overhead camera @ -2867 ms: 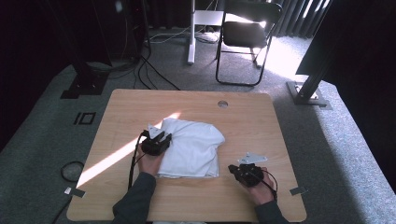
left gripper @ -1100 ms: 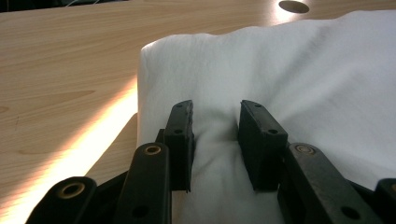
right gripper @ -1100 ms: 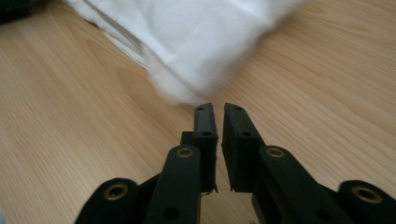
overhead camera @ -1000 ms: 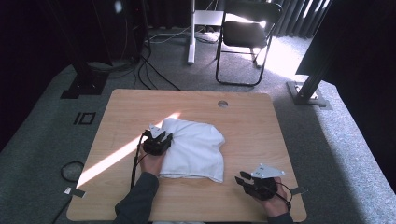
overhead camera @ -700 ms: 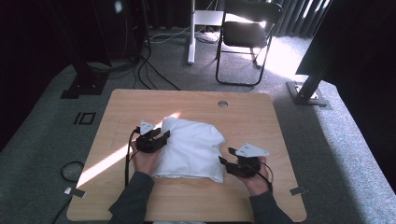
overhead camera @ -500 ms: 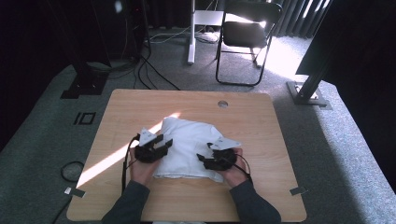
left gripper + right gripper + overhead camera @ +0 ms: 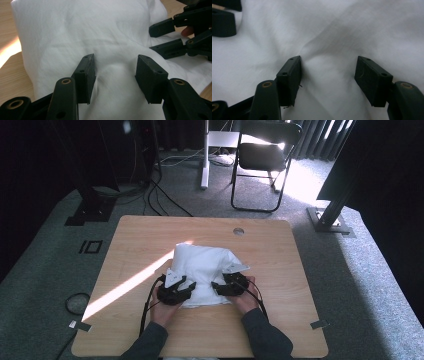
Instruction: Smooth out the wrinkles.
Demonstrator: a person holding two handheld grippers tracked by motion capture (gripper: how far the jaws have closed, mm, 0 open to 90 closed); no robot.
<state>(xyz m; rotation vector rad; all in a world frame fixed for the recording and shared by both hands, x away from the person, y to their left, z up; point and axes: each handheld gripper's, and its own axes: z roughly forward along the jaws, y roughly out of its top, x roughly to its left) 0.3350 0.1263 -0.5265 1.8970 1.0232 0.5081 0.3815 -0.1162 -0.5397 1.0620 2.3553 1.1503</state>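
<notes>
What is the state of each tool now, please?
Left tool: open, jaws pressed down on the white cloth, gripping nothing.
Right tool: open, also over the cloth, gripping nothing.

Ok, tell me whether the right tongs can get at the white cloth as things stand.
Probably yes. The right tongs already sit over the near edge of the white cloth, jaws apart with a raised fold between them in the right gripper view. Nothing stands in the way.
</notes>
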